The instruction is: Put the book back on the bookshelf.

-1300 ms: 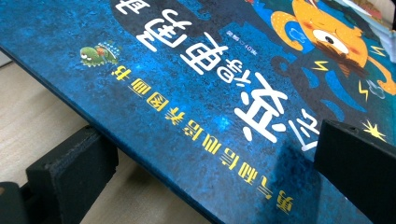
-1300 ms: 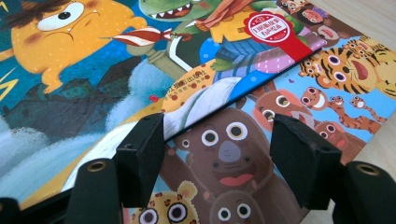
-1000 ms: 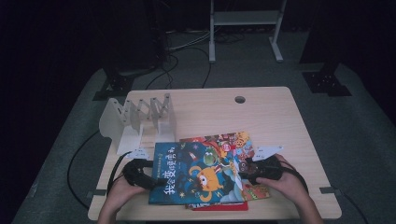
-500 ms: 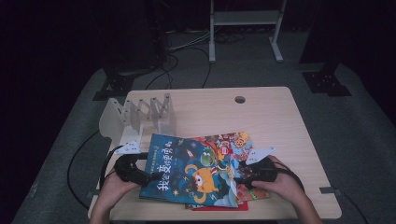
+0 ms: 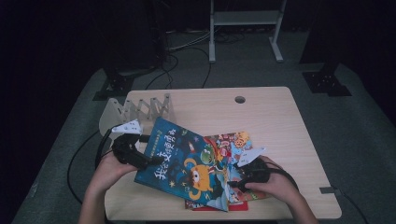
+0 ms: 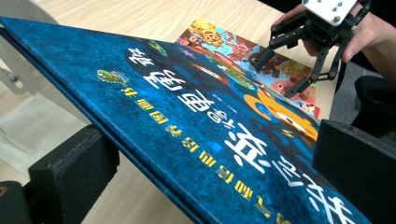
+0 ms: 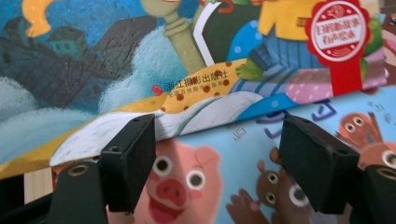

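Item: blue picture book (image 5: 184, 165), left edge clamped in the left gripper (image 5: 140, 161) and tilted up off the stack, its right edge low over the pig-cover book (image 7: 196, 182) beneath. Right gripper (image 5: 238, 183): jaws have just been opening, now partly apart with nothing pinched, beside the blue book's lower edge. Rack (image 5: 140, 109): empty slots at the surface's (image 5: 271, 116) left rear. Handling note: probably keep the grip deep on the spine side, lift until the cover clears the stack, steady the free edge, then stand it into a slot.
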`<state>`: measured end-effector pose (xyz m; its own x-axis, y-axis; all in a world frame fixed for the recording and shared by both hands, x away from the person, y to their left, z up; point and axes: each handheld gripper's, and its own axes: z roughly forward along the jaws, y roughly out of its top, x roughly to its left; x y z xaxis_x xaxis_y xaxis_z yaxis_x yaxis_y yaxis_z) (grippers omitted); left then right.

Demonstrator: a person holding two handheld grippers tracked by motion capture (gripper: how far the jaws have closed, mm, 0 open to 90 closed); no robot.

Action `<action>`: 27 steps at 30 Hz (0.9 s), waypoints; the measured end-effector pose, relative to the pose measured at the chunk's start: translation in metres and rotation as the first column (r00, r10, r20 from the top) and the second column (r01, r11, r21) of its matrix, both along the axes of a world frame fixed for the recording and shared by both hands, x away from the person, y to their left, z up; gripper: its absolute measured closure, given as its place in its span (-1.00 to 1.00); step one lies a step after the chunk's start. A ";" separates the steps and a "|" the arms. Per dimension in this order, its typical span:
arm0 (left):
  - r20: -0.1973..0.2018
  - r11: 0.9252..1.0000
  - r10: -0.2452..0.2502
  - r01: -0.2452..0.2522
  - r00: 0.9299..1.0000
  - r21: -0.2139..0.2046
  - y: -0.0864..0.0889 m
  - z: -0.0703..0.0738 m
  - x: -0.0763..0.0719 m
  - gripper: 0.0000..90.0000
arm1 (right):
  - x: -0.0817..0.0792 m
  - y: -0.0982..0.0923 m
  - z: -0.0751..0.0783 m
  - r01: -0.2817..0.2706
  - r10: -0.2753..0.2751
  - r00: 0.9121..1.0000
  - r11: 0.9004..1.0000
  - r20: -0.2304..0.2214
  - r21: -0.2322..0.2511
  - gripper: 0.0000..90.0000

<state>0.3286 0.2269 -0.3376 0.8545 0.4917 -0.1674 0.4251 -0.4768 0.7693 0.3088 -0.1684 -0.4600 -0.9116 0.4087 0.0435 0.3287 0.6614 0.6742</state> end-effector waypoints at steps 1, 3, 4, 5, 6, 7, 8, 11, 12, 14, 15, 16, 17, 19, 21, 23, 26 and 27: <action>-0.002 1.000 0.000 0.000 1.000 0.008 -0.001 0.003 0.002 -1.00 | 0.000 0.002 0.000 -0.004 0.004 1.000 1.000 0.001 0.000 -0.43; 0.007 1.000 -0.003 0.003 1.000 0.031 -0.004 0.009 0.007 -1.00 | -0.001 0.006 0.000 -0.008 0.008 1.000 1.000 0.002 0.001 -0.46; 0.007 1.000 -0.003 0.003 1.000 0.031 -0.004 0.009 0.007 -0.97 | -0.001 0.008 0.000 -0.009 0.009 1.000 1.000 0.001 0.002 -0.47; 0.009 0.999 0.003 -0.004 1.000 0.035 -0.005 0.017 0.011 -0.92 | -0.001 0.011 0.000 -0.010 0.010 1.000 1.000 -0.001 0.003 -0.47; 0.005 0.999 0.001 -0.001 1.000 0.032 -0.006 0.021 0.014 -0.91 | -0.001 0.013 0.000 -0.011 0.011 1.000 1.000 -0.005 0.005 -0.48; 0.004 1.000 0.003 -0.003 1.000 0.031 -0.006 0.023 0.015 -0.88 | -0.001 0.016 0.000 -0.010 0.010 1.000 1.000 -0.010 0.009 -0.49; -0.007 0.999 -0.002 0.003 1.000 0.033 -0.007 0.027 0.017 -0.82 | -0.001 0.018 0.000 -0.008 0.008 1.000 1.000 -0.009 0.008 -0.49; -0.023 0.999 -0.008 0.009 1.000 0.039 -0.010 0.034 0.021 -0.69 | -0.002 0.025 0.001 -0.001 0.001 1.000 1.000 -0.014 0.000 -0.49; -0.031 0.999 -0.009 0.011 0.999 0.047 -0.012 0.036 0.021 -0.67 | -0.003 0.026 0.001 0.003 -0.003 1.000 1.000 -0.018 -0.002 -0.49; -0.038 0.999 -0.008 0.010 0.999 0.050 -0.013 0.038 0.022 -0.59 | -0.002 0.027 0.001 0.001 -0.001 1.000 1.000 -0.016 -0.006 -0.49; -0.052 0.998 -0.008 0.011 0.999 0.056 -0.015 0.040 0.022 -0.59 | -0.002 0.027 0.002 0.003 -0.004 1.000 1.000 -0.019 -0.005 -0.49; -0.057 0.998 -0.005 0.009 0.998 0.064 -0.016 0.041 0.023 -0.50 | -0.002 0.028 0.002 0.011 -0.011 1.000 1.000 -0.029 0.002 -0.49; -0.065 0.996 -0.001 0.006 0.998 0.084 -0.017 0.043 0.023 -0.46 | -0.002 0.029 0.002 0.011 -0.011 0.999 1.000 -0.031 0.005 -0.49; -0.068 0.994 0.018 -0.011 0.998 0.106 -0.017 0.045 0.024 -0.38 | -0.002 0.030 0.002 0.011 -0.011 1.000 1.000 -0.029 0.007 -0.49; -0.069 0.993 0.034 -0.026 0.997 0.115 -0.017 0.047 0.026 -0.27 | -0.003 0.032 0.001 0.011 -0.011 1.000 1.000 -0.029 0.011 -0.49; -0.069 0.993 0.045 -0.037 0.997 0.112 -0.017 0.049 0.027 -0.19 | -0.004 0.035 0.001 0.011 -0.011 1.000 1.000 -0.025 0.019 -0.49; -0.075 0.986 0.082 -0.070 0.994 0.150 -0.017 0.054 0.031 -0.02 | -0.005 0.038 0.001 0.021 -0.020 0.999 0.999 -0.026 0.025 -0.50; -0.077 0.983 0.091 -0.077 0.993 0.165 -0.018 0.055 0.033 0.04 | -0.005 0.039 0.001 0.023 -0.023 0.999 0.999 -0.026 0.026 -0.50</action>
<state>0.3611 0.2092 -0.2824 0.7955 0.5875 -0.1487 0.5283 -0.5521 0.6450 0.3036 -0.1292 -0.4593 -0.9004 0.4280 0.0780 0.3612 0.6356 0.6823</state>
